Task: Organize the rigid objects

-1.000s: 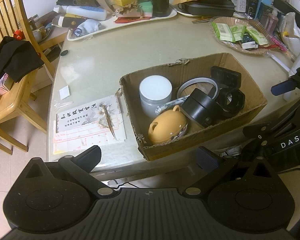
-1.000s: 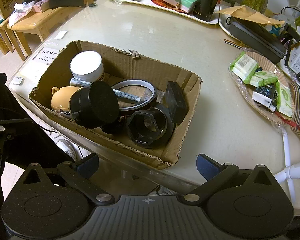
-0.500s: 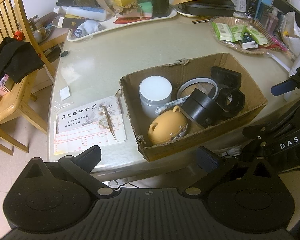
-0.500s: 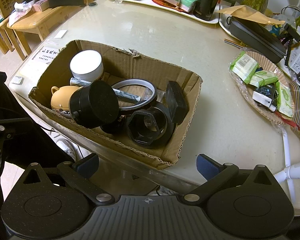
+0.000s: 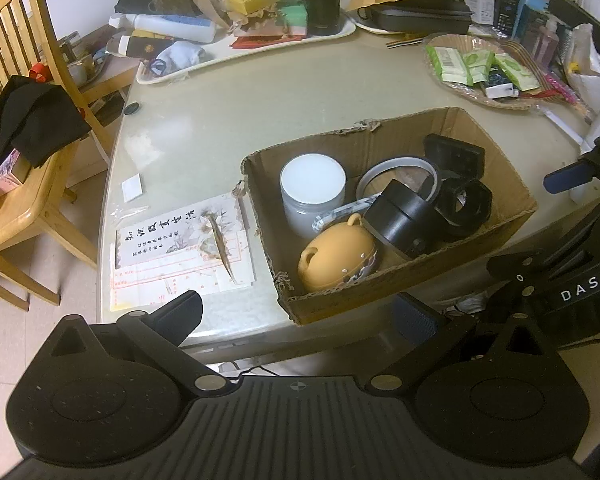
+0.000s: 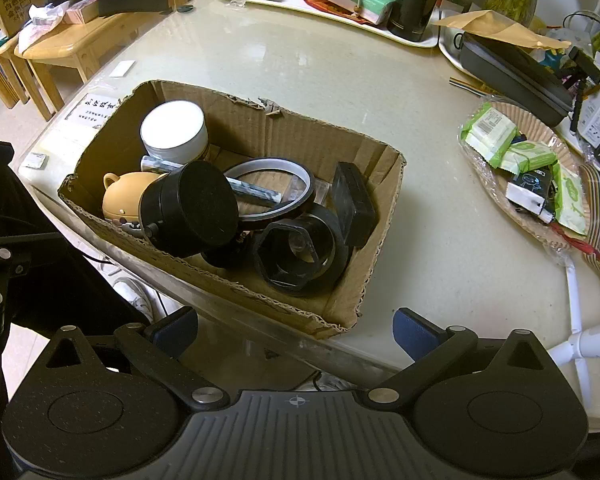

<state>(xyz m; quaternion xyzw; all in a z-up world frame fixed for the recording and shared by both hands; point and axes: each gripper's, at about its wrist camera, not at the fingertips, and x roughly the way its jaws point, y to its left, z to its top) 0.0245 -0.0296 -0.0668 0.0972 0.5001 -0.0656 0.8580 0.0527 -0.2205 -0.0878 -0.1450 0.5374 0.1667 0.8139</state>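
Packed inside the torn brown cardboard box (image 6: 374, 236) at the near edge of the beige table (image 6: 320, 68): white-lidded round jar (image 6: 174, 130) at 10 o'clock, tan lidded ceramic pot (image 6: 122, 200) at 8, black cylinder (image 6: 194, 210) tilted beside it, grey tape ring (image 6: 296, 172) mid-box, black hexagonal holder (image 6: 296, 252) at 5. Hovering short of the box, left gripper (image 5: 300, 314) and right gripper (image 6: 296, 330), both spread wide and holding nothing. Printed paper sheet (image 5: 180, 248) lying at 9 o'clock, just beside the box.

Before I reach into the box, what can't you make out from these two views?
- Cardboard box floor: hidden under the piled items, both views.
- Tan teapot: its base is hidden behind the near box wall, left view; half covered by the black cylinder, right view.
- Striped tube: its middle runs behind the cylinder.
- Print on the paper sheet: too small.
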